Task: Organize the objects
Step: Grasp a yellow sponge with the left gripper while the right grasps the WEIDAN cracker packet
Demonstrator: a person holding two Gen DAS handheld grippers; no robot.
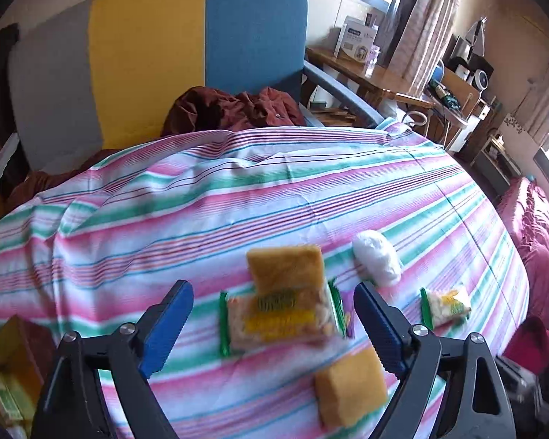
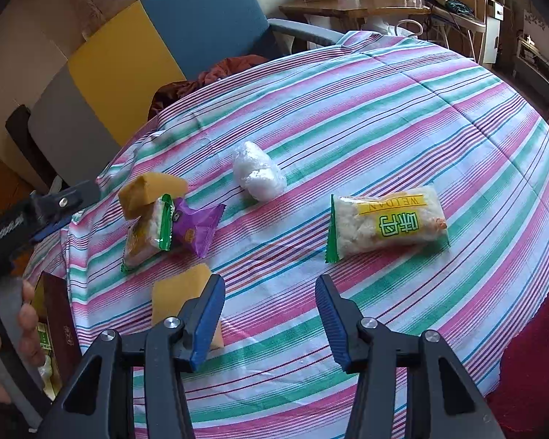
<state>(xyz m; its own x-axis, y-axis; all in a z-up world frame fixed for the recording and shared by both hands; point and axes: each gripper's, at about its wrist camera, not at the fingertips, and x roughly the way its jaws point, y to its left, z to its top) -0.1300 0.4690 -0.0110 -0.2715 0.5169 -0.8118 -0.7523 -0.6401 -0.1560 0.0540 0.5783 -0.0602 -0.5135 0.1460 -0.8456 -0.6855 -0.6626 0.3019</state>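
On the striped tablecloth [image 1: 238,201] [image 2: 384,109], my left gripper [image 1: 271,292] stands open over a green-edged snack packet [image 1: 278,322] [image 2: 146,234]. Its pads are clear of the packet's sides. A yellow cake [image 1: 285,267] [image 2: 146,190] leans on that packet, and a purple packet [image 2: 197,226] lies beside it. A second yellow cake [image 1: 351,387] [image 2: 179,292] lies nearer. My right gripper [image 2: 269,285] is open and empty, short of another green packet [image 2: 388,225] [image 1: 446,303]. A white wrapped lump [image 2: 258,175] [image 1: 377,256] sits farther back. The left gripper [image 2: 66,212] shows at the right wrist view's left edge.
An open box [image 2: 55,329] [image 1: 7,366] holding packets sits off the table's left edge, next to a person's hand [image 2: 25,314]. Behind the table stands a grey, yellow and blue armchair [image 1: 201,55] with a rust-red garment [image 1: 238,109]. A wooden desk [image 1: 366,73] stands behind and pink bedding [image 1: 538,237] lies at right.
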